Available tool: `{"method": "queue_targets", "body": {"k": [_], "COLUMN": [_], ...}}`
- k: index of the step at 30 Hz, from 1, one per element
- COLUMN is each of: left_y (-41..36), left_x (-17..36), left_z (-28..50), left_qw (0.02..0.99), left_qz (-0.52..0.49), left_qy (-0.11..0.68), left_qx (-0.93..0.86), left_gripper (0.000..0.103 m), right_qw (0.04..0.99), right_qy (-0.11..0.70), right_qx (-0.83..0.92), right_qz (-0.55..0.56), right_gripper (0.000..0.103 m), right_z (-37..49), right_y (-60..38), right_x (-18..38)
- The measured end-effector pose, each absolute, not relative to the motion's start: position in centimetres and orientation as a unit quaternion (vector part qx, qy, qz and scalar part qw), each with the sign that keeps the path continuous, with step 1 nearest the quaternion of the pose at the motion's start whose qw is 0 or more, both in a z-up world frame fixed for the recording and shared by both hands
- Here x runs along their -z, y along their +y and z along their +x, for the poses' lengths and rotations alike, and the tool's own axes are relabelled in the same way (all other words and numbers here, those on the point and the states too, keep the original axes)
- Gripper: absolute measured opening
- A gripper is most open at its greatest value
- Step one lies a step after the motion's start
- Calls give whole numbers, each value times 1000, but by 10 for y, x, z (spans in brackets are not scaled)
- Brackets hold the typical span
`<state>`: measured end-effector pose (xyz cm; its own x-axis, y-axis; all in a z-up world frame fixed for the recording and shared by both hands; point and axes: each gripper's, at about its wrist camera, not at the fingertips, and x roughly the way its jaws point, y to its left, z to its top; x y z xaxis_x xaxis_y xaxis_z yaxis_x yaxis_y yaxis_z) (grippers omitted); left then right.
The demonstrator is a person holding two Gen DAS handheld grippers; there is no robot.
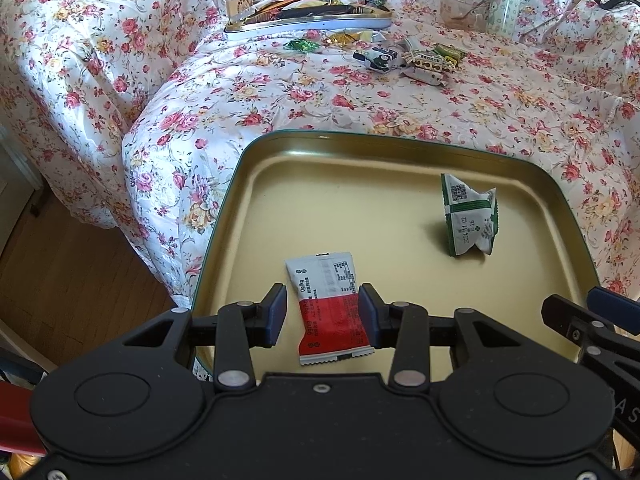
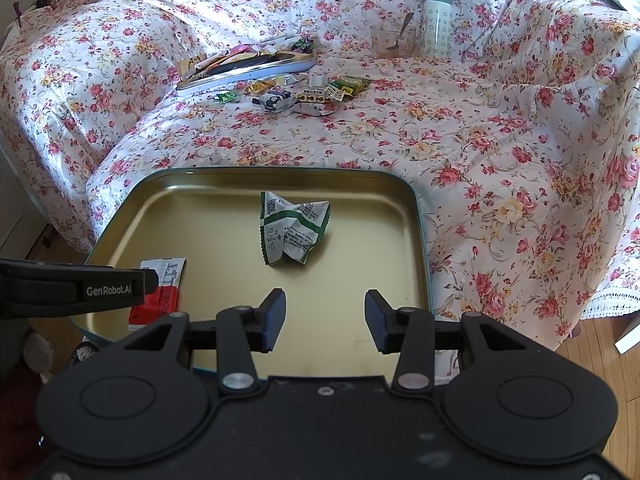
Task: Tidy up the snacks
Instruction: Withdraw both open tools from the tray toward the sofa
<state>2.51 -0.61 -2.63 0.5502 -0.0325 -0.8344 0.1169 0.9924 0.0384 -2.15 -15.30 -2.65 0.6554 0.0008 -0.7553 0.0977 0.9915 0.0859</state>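
The gold tray [image 1: 256,184] sits at the near edge of the flower-print cloth [image 1: 360,96], and part of its near side seems to overhang the wood floor [image 1: 60,280]; a hard press there could tip it and spill what it holds. It carries two snacks: a red and white packet [image 1: 332,312] near the front and a crumpled green and white packet [image 2: 294,230] toward the middle.

The left gripper [image 1: 323,314] hangs with its jaws partly apart on either side of the red and white packet (whether the pads press on it cannot be told). Pinched at its edge, the slick wrapper could slide free. The right gripper [image 2: 325,317] stands open over bare tray, holding nothing.

Farther back, a second tin [image 2: 248,66] is heaped with wrappers, and loose candies [image 2: 304,96] lie scattered on the cloth beside it. A cup [image 2: 394,42] and bottle [image 2: 436,20] could be knocked over on a reach that way.
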Motion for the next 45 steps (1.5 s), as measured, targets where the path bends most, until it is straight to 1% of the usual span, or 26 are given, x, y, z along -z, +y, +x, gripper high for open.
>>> {"method": "queue_targets", "body": {"k": [9, 18, 23, 34, 40, 45], "left_y": [-5, 9, 17, 27, 29, 31], "left_x": [26, 15, 12, -9, -22, -32], "left_z": [25, 30, 42, 88, 123, 156], "left_qw": [880, 899, 896, 888, 890, 890], "left_qz": [45, 44, 33, 30, 31, 28], "left_qy": [471, 436, 442, 457, 454, 453], "left_qx": [38, 0, 6, 36, 34, 38], "left_gripper": [50, 51, 51, 51, 51, 51], "right_qw": [908, 912, 915, 913, 906, 909], "right_qy": [413, 406, 401, 404, 418, 414], "right_qx": [29, 29, 19, -22, -19, -7], "right_qz": [57, 49, 43, 43, 53, 53], "right_gripper": [47, 48, 48, 49, 49, 50], "right_z": [-21, -20, -14, 30, 60, 86], "right_y": [-153, -151, -149, -150, -165, -183], "right_x": [27, 24, 17, -5, -7, -12]}}
